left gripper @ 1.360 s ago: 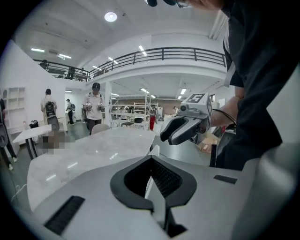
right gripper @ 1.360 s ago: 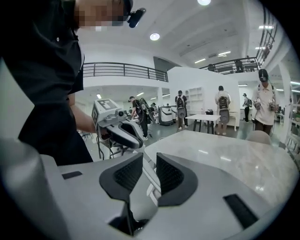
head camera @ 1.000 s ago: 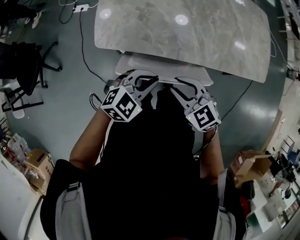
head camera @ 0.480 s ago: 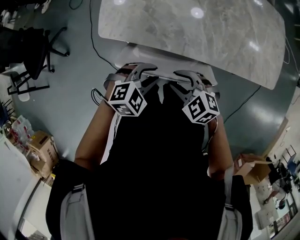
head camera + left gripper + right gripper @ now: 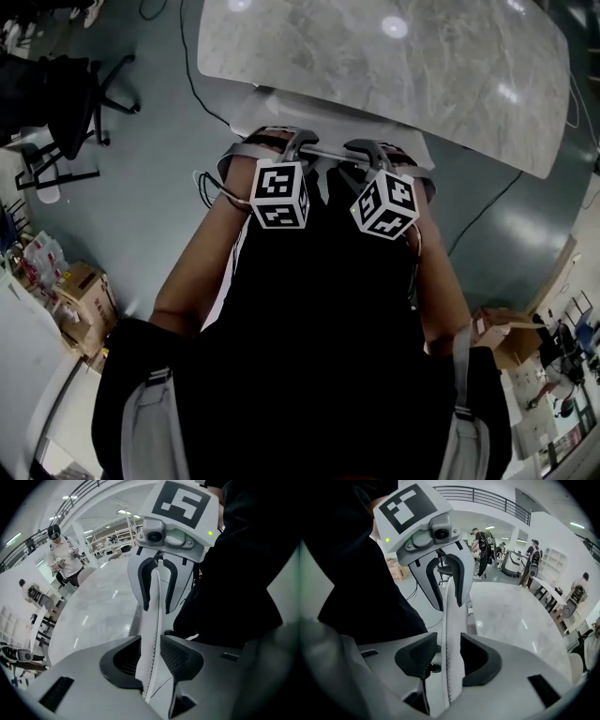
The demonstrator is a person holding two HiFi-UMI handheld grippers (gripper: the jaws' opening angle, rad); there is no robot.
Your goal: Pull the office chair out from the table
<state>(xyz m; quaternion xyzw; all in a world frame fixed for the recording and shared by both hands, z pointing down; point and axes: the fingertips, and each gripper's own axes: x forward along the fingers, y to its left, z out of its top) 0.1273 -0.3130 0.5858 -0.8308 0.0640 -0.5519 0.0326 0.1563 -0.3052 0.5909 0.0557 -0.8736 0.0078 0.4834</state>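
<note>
I am holding my left hand-held gripper nose-down over the top of the white office chair. Its jaws have just been opening, and they are now standing wide apart astride the thin top rim of the backrest. The rim is running between the pads, but nothing is clamped yet.

The chair is sitting straight ahead of me, pushed in under the near edge of the marble tabletop. Only its back and top rim are showing from above.

To the right, my right hand-held gripper is doing the same. Its jaws have also just been opening and are now spread, straddling the same rim a little way along from the left one without gripping it.

I am judging the rim to be the place to take hold. It is narrow enough to fit between the pads, seems fairly stiff, and carries a stitched seam that should give some bite on an otherwise smooth covering. The chair is probably moderately heavy, but I expect it to roll easily on this polished floor. I cannot see its base from here. With one grip on each side of the middle, an even pull should keep the seat from swivelling. A weak pinch may slide off the rim.
</note>
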